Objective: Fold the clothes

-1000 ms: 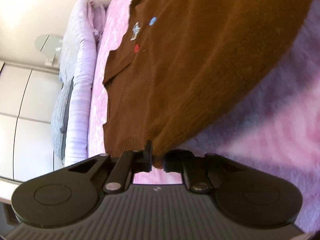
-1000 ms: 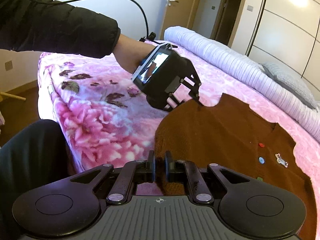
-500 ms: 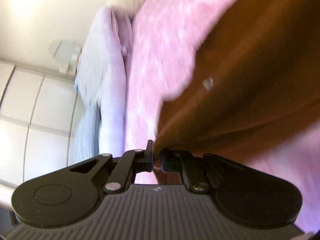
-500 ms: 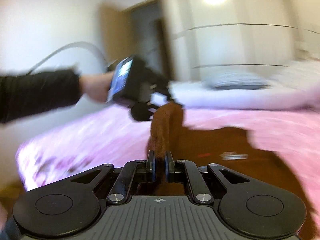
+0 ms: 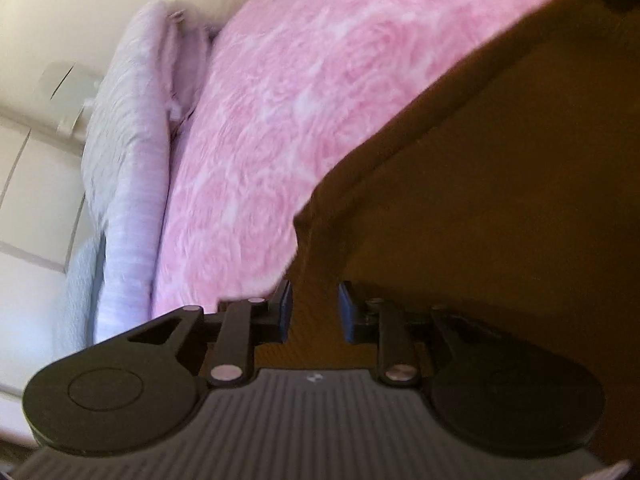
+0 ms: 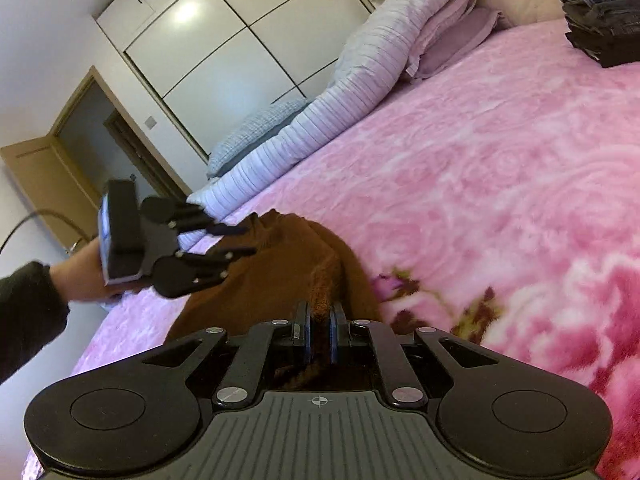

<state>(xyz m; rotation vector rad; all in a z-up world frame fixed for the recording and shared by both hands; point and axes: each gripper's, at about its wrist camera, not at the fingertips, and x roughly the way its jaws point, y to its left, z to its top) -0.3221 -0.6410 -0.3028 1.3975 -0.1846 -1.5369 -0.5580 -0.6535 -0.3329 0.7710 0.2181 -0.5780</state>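
My right gripper [image 6: 318, 338] has its fingers clamped on the brown sweater [image 6: 280, 256]. My left gripper [image 5: 314, 312] spreads its fingers around the sweater's edge, above the pink bed [image 6: 500, 160].

Light: you get soft daylight, with glare on the wardrobe doors [image 6: 224, 40].
Blur: your left view smears badly.
Edges: fisheye bends the pink blanket [image 6: 500, 168].

We see a bed [image 6: 500, 152] under a pink floral blanket [image 6: 520, 208], with a lilac rolled quilt [image 6: 320, 112] along its far side. Behind it stand white wardrobe doors [image 6: 224, 40] catching glare, beside an open wooden door [image 6: 44, 176].
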